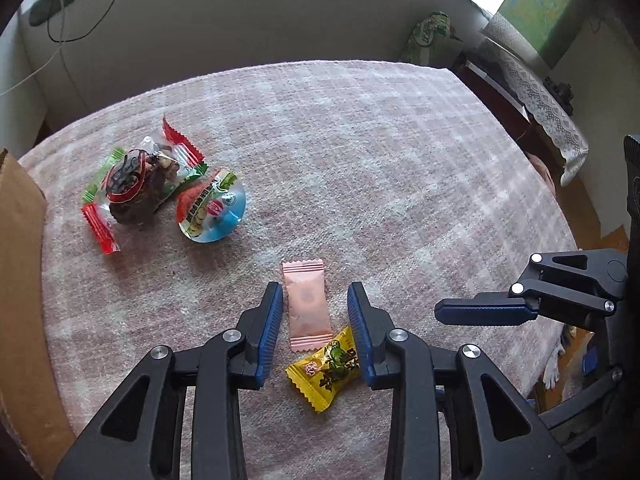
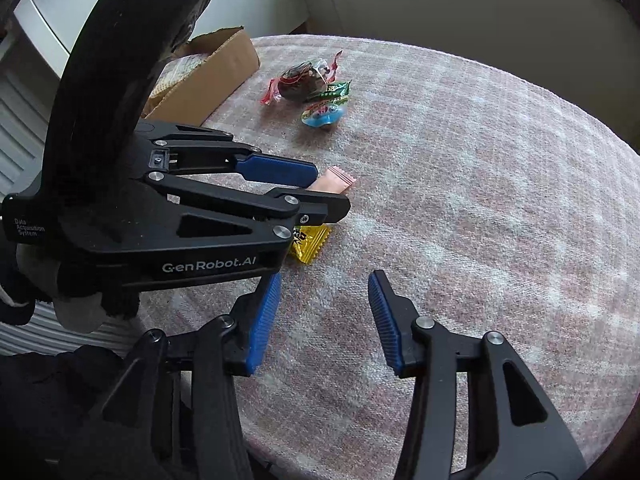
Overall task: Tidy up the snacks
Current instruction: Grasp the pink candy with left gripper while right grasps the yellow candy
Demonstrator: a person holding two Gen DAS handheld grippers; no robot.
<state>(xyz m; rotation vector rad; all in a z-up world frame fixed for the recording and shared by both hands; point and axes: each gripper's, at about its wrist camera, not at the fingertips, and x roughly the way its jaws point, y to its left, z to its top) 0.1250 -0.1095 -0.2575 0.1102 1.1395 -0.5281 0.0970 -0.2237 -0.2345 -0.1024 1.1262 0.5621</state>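
The table (image 1: 400, 168), covered in a pink checked cloth, filled most of what I saw. At its left edge stood the cardboard box (image 2: 208, 76), flaps up, with some packaging visible inside. My left gripper (image 1: 316, 308) hung low over the cloth with its jaws spread, one blue pad on each side of the pink sachet (image 1: 307, 305), not touching it. My right gripper (image 2: 324, 296) was spread too, with only bare cloth between its fingers, well to the right of the left one. Far from both, near the box, lay a small heap: a clear bag of dark snacks (image 1: 138, 184) resting on red and green wrappers, with a round blue-lidded cup (image 1: 212, 208) just beside it. The pink sachet lay flat, lengthwise between my left jaws. The yellow candy (image 1: 326, 368) lay at its near end, their wrappers touching or overlapping, close against my left gripper's right finger.
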